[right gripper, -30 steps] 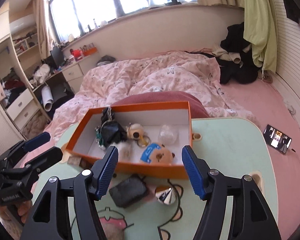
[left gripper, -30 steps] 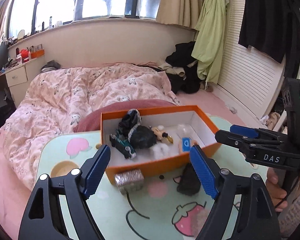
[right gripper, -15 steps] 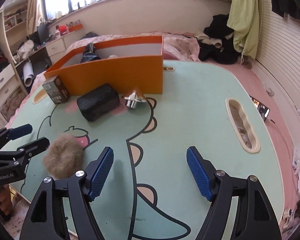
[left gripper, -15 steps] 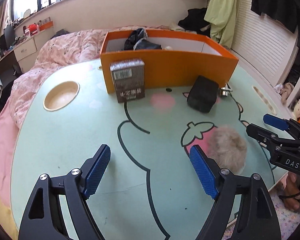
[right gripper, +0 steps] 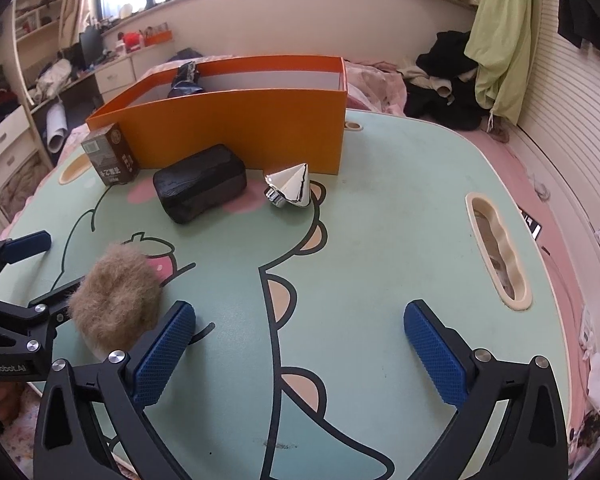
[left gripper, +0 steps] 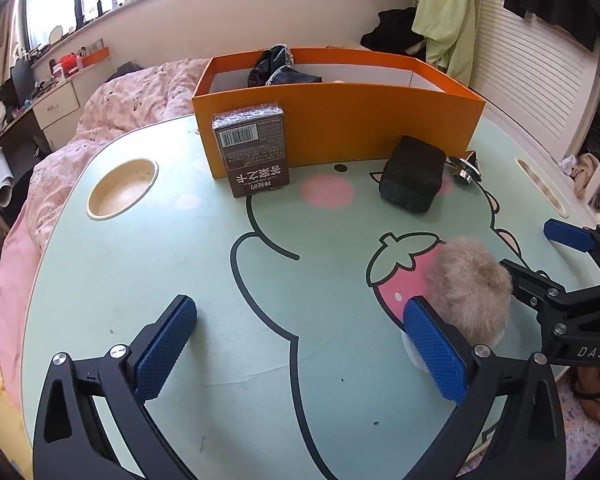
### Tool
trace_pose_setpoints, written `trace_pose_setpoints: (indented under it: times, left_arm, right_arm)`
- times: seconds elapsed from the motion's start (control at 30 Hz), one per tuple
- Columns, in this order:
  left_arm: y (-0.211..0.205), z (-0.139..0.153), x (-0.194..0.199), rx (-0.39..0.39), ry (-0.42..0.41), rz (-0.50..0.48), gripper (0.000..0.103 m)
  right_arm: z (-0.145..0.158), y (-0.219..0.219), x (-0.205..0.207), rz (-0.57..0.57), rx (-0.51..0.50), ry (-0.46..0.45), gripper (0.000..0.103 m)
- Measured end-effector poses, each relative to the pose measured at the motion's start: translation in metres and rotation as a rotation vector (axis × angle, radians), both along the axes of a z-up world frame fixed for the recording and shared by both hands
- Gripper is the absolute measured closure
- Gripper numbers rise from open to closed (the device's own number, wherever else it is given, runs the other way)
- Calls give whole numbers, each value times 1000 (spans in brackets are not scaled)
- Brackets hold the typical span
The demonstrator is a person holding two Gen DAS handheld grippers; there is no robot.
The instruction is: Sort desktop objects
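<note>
An orange box (left gripper: 340, 128) stands at the far side of the mint-green cartoon-printed surface (left gripper: 180, 264), open at the top, with a dark crumpled item (left gripper: 278, 70) poking above its rim. Three things wait along its near wall: a brown carton with a barcode (left gripper: 256, 152) standing upright and touching the wall at the left, a black block (left gripper: 414, 178) lying just in front of the wall further right, and a shiny silver cone (right gripper: 290, 188) tipped on its side near the box's right corner. Nearer the edge of the surface, on a printed strawberry, sits a tan fluffy ball (left gripper: 470, 288), well apart from the others. The left claw (left gripper: 300, 348) hovers low over bare surface with its jaws opening wide and nothing between them; the fluffy ball lies just outside its right pad. The right claw (right gripper: 300, 350) is likewise spreading, its blue pads apart over the printed dinosaur with nothing in the gap, and the fluffy ball sits just beyond its left pad. A round cup recess (left gripper: 122, 188) is sunk into the surface at the left, a long slot (right gripper: 500, 256) at the right, and a pink quilted bed (left gripper: 140, 92) lies behind.
</note>
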State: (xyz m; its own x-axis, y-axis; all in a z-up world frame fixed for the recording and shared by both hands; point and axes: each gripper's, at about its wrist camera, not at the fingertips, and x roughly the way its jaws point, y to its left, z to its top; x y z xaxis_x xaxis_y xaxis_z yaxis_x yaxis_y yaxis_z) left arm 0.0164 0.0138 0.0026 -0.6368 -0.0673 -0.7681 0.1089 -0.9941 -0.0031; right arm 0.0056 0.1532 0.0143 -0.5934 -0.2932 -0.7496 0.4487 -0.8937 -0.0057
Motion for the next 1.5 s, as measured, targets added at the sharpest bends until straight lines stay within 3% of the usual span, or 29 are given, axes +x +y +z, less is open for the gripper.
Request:
trace_pose_setpoints:
  times: [1.5]
  left_arm:
    - [0, -1, 0, 0, 0, -1, 0]
  right_arm:
    - [4, -4, 2, 47, -10, 16, 0]
